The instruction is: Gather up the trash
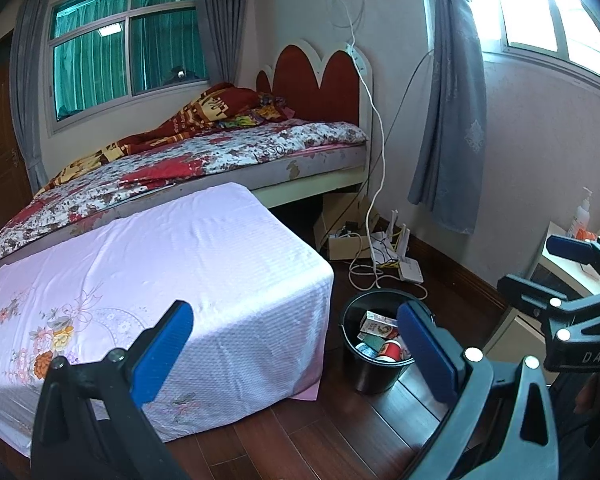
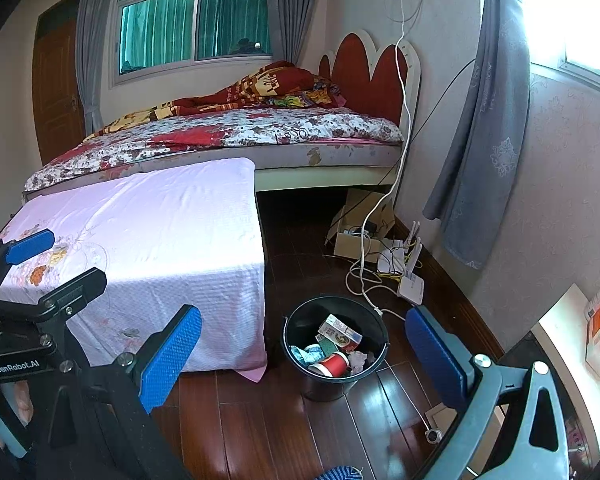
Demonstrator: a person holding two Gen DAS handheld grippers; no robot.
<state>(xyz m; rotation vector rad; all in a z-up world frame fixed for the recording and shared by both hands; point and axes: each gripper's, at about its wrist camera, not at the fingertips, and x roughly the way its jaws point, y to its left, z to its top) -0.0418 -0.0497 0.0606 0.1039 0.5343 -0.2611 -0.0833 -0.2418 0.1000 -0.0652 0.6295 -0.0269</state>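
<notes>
In the left wrist view, your left hand-held gripper [image 1: 296, 354] is spread and holds nothing; its right pad hides part of the black bucket [image 1: 374, 376] on the floor [image 1: 300, 440].

In the right wrist view, your right hand-held gripper [image 2: 304, 354] is also spread, and the trash [image 2: 334, 346] lies inside the bucket, pieces overlapping.

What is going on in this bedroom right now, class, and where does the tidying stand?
A person holds two grippers, and both are open and empty. The left gripper and right gripper hang above the wooden floor, pointed towards a black bucket beside the pink-covered table. The bucket already holds trash: a red cup, a small carton and crumpled wrappers. No trash shows on the pink cloth, so the collecting looks largely done.
</notes>
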